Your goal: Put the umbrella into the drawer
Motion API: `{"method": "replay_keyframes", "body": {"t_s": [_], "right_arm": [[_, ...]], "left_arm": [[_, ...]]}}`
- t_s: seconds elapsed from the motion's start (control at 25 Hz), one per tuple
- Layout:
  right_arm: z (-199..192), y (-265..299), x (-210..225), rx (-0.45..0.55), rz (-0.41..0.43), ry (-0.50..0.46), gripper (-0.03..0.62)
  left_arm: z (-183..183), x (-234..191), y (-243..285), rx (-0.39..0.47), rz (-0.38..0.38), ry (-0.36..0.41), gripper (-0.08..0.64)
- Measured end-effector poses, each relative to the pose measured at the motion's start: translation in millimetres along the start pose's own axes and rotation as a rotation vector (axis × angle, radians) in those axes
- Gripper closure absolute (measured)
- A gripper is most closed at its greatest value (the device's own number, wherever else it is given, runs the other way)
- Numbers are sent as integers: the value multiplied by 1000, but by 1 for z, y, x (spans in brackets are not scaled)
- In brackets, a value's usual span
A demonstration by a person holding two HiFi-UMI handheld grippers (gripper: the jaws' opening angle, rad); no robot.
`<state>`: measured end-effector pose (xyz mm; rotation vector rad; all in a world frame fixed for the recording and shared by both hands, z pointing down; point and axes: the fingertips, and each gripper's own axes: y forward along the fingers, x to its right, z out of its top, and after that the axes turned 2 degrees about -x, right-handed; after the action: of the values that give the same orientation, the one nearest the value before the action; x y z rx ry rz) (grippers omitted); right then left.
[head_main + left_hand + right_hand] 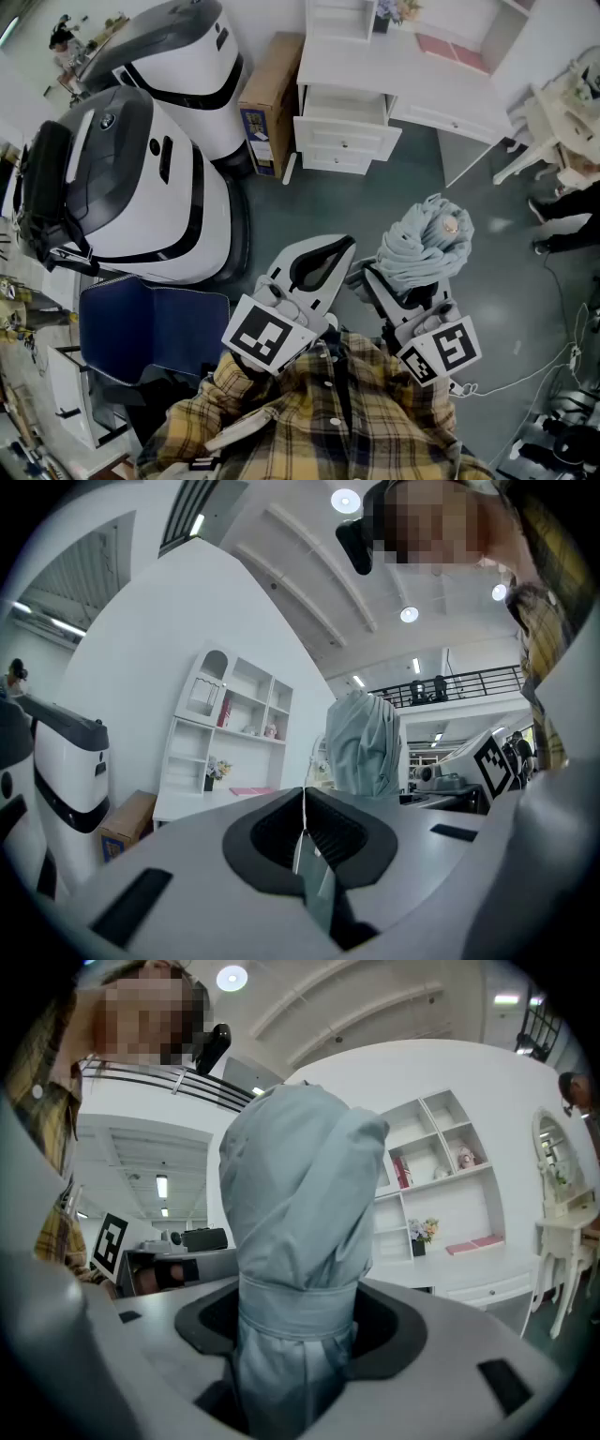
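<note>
**Umbrella in your right gripper, drawer still well ahead**

Your right gripper [296,1321] has its jaws spread wide and clamped on the folded pale grey-blue fabric umbrella [300,1204], pads pressing at the strap band that wraps it. The umbrella stands roughly upright through the jaws, its long axis crossing them, so from your head view you look almost down on its bunched top.

Your left gripper [303,810] is empty, its jaws brought together with only a thin seam between them.

The white wooden desk [375,66] is ahead, across open grey floor, well apart from both grippers. Its top drawer [345,105] looks pulled out, and it lies up and to the left of the umbrella in the head view, closer to the line of your left gripper than your right.

You will probably have to carry the umbrella forward and leftward, then tip it over so its length lies along the drawer instead of standing across it.
</note>
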<state>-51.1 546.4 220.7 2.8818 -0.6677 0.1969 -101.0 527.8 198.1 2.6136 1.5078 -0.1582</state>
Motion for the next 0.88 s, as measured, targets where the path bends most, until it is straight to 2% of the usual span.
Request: {"method": "replay_keyframes", "body": {"t_s": [0.36,0.88], "right_arm": [[-3,-16,-3,5,15,-23,290],[-13,-40,19,-3,-6,1,290]], "left_arm": [[0,11,-4,18,33,18,535],[-3,26,0,20,64,44,535]]}}
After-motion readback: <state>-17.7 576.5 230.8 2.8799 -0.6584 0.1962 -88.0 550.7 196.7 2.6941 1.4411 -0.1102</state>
